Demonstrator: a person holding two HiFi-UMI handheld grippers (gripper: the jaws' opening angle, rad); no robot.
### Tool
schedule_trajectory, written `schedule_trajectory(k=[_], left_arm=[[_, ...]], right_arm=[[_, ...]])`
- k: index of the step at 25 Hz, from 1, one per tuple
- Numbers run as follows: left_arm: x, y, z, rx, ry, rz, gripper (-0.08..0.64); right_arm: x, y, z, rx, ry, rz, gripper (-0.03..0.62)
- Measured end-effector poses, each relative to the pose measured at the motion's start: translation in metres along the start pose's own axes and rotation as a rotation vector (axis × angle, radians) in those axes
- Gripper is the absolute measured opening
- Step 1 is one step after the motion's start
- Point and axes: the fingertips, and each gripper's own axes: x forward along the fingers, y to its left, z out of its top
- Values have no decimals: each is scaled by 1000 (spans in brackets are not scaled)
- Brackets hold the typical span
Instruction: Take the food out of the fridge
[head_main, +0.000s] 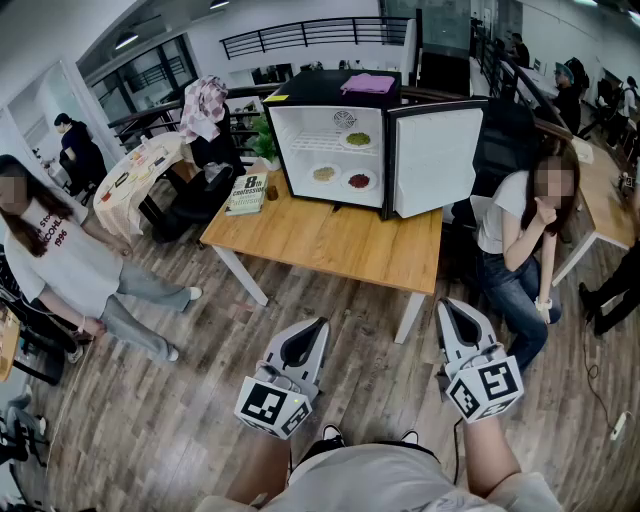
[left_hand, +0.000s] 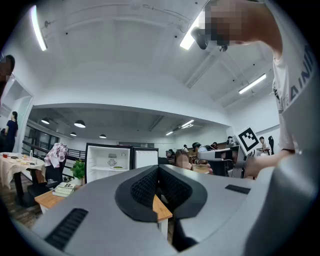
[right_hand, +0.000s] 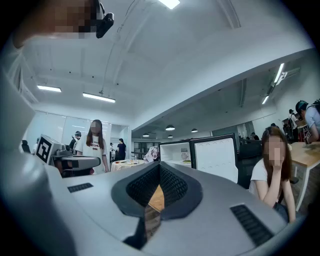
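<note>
A black mini fridge (head_main: 335, 140) stands on a wooden table (head_main: 330, 245), its white door (head_main: 435, 160) swung open to the right. On its upper shelf sits a plate of green food (head_main: 357, 139). The lower shelf holds a plate of yellowish food (head_main: 324, 173) and a plate of red food (head_main: 359, 181). My left gripper (head_main: 318, 323) and right gripper (head_main: 448, 304) hover over the floor, short of the table's near edge. Both are shut and hold nothing. The left gripper view shows the left gripper (left_hand: 159, 169) pointing level with the fridge (left_hand: 107, 162) far off. In the right gripper view the right gripper (right_hand: 160, 166) faces the fridge (right_hand: 175, 150).
A person (head_main: 520, 235) sits close to the table's right end, and another (head_main: 60, 265) sits at the left. A book (head_main: 247, 193) and a plant (head_main: 265, 140) are on the table left of the fridge. A pink cloth (head_main: 368, 83) lies on the fridge top.
</note>
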Motion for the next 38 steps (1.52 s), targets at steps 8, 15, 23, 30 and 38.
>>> schedule_trajectory(k=[8,15,23,30,38], left_arm=[[2,1,-1,3,3,7,8],[4,0,-2,7,6,0,8],[7,0,-5,-2,6,-6,8],[6,9,-10,-26,5,-28,8],[-17,59,-18,-35,0,-47,8]], right_arm=[[4,-1,-3,-4,4,5,18],[3,-2,-2,33,-17,21,18],[1,-4,-3,46,-17,22,18],[7,2,-6,42,11,4,18],[36,45,-17,27,34,-21,18]])
